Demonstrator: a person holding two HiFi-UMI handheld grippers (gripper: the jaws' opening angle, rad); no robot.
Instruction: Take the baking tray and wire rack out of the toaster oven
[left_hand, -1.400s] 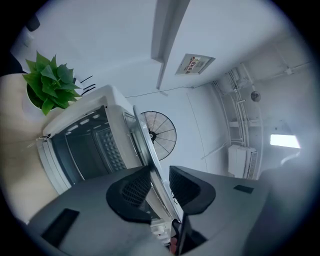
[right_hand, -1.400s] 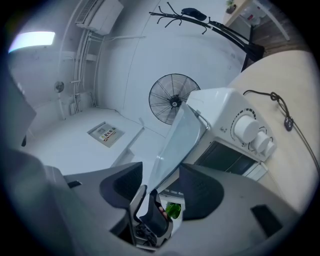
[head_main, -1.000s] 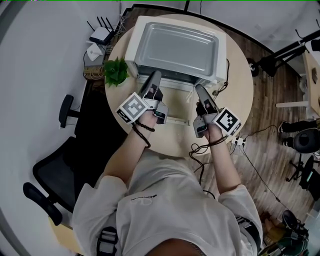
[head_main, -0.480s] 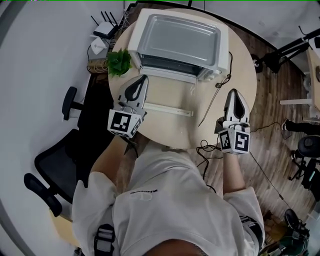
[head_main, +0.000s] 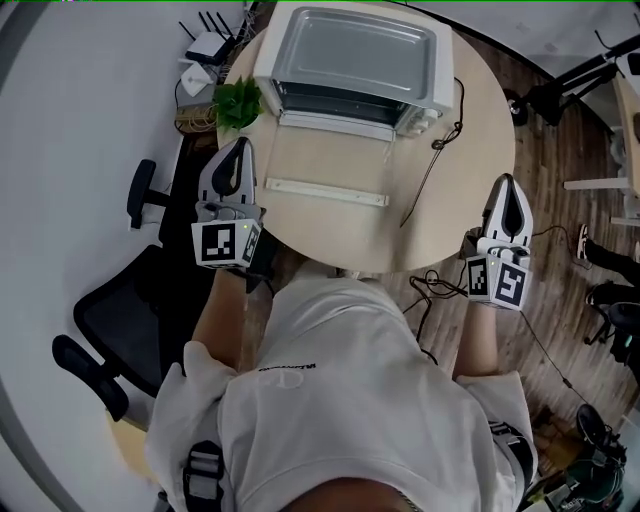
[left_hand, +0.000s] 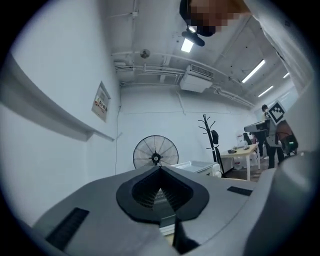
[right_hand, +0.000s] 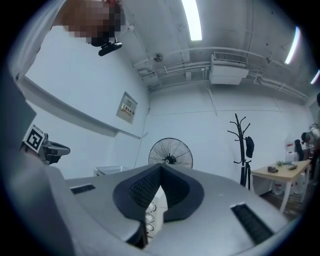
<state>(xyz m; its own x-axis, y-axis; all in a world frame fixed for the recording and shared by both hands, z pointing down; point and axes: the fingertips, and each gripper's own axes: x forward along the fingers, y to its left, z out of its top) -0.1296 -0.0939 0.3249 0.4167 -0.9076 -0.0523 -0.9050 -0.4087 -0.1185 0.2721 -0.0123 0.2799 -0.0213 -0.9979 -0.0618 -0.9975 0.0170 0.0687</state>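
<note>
- Pale wood first: the round tabletop (head_main: 470, 170) fills the middle of the head view, with a black office chair (head_main: 120, 310) off its left edge.
- White casing with a grey metal top: that's the toaster oven (head_main: 350, 55), standing at the far side of the tabletop.
- Its door (head_main: 330, 155) is dropped flat toward the person. The panel is see-through, and the white handle bar (head_main: 325, 192) lies across the front edge.
- The oven's mouth shows only as a dark strip. The baking tray and wire rack cannot be made out in there, and neither lies out on the tabletop.
- The left hand-held gripper (head_main: 238, 150) hangs over the tabletop's left rim, near the door's left corner but clear of it. In its own view the jaws (left_hand: 160, 170) are pressed together with nothing between them.
- The right hand-held gripper (head_main: 508, 190) is off the right edge of the tabletop, above the wooden floor and well apart from the oven. Its jaws (right_hand: 160, 167) are also closed tight and empty.
- A thin dark cable (head_main: 430, 175) trails across the tabletop from the oven's right side.
- A small green plant (head_main: 238, 100) sits just beside the oven's left front corner.
</note>
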